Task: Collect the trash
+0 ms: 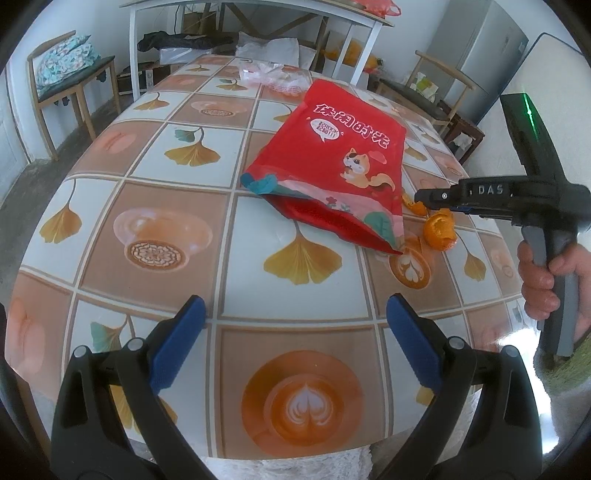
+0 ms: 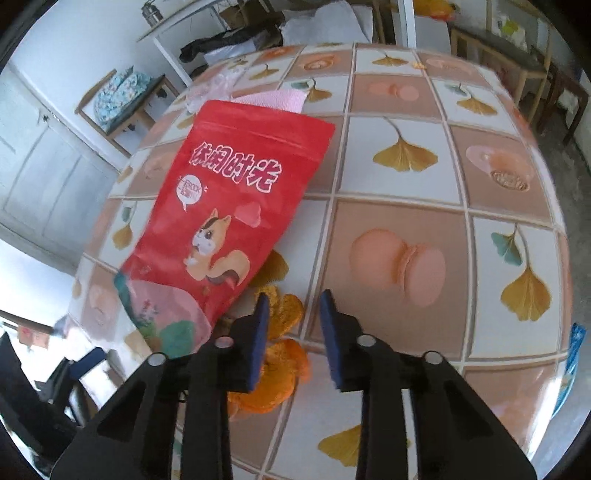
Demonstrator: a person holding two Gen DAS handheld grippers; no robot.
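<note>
In the left wrist view, the left gripper fills the bottom of the frame, its two blue pads standing wide apart over the patterned tablecloth with nothing between them. At the right edge a hand grips the grey trigger of the other tool, whose black body reaches in toward the middle right of the frame.

In the right wrist view, the right gripper sits at the bottom centre, jaws drawn close with a narrow gap left between the blue pads; only tablecloth shows in that gap. An orange peel lies just left of and partly under the left pad. Whether the pad touches it cannot be told. A second piece of peel shows just above it, beside the pad's tip.

Past the peels, a red snack bag with a cartoon squirrel lies flat on the table, running from lower left toward upper centre of that frame, its bottom corner next to the peels. In the left wrist view the same bag sits in the middle, with peel at its lower right corner.

Farther back, crumpled clear plastic lies on the table behind the bag. Beyond the table stand a wooden chair at upper left and a white table frame along the top.
</note>
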